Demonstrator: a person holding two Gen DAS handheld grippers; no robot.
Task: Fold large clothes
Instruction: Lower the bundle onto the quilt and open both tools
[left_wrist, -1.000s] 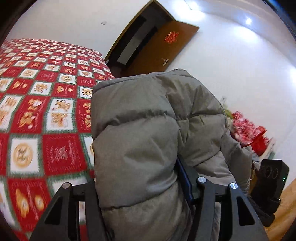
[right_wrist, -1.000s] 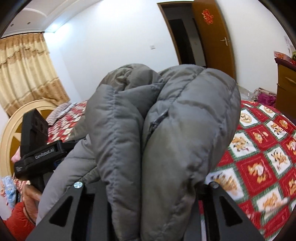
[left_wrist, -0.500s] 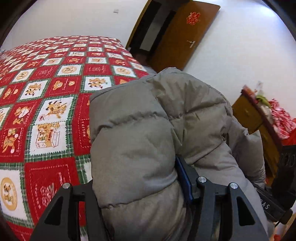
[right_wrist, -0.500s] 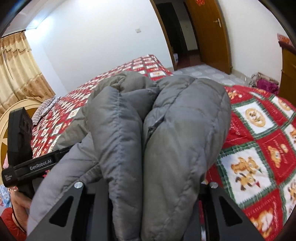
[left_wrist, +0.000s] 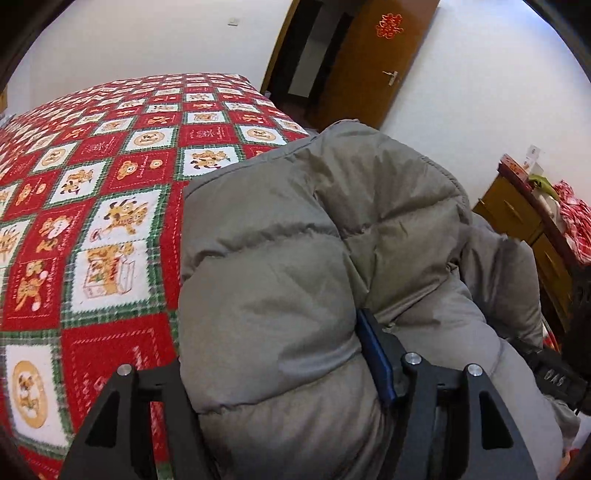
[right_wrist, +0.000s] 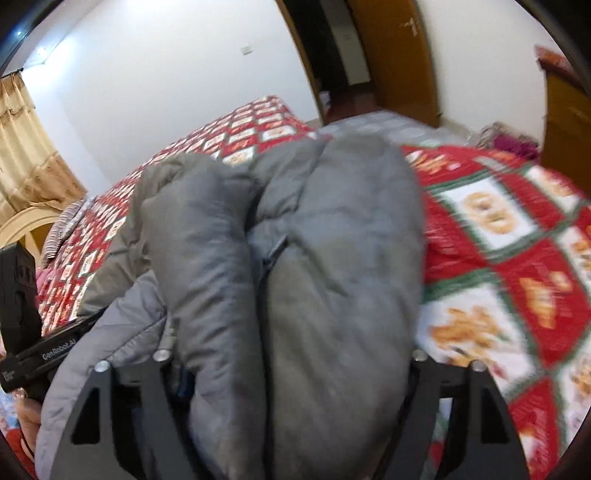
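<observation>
A grey puffer jacket (left_wrist: 295, 258) lies bunched on the red patchwork quilt (left_wrist: 110, 184) of a bed. In the left wrist view a thick fold of it fills my left gripper (left_wrist: 269, 339). The blue pad (left_wrist: 373, 354) on the right finger still dents the fabric while the jaws are opening. In the blurred right wrist view two padded folds of the jacket (right_wrist: 314, 258) bulge between the fingers of my right gripper (right_wrist: 291, 354). Its jaws are opening wide and the fabric has puffed out to fill the gap. The zipper runs between the two folds.
The quilt (right_wrist: 498, 258) spreads to the right of the jacket. A brown door (left_wrist: 369, 62) stands open beyond the bed's far end. A wooden dresser (left_wrist: 517, 218) with red items is at right. A curtain (right_wrist: 22, 147) and the headboard (right_wrist: 26, 229) are at left, beside a hand (right_wrist: 29, 417) holding the left gripper.
Both grippers came down toward the bed with the jacket. The right gripper's fingers have spread and the folds between them swelled wider. The left gripper's fingers parted slightly.
</observation>
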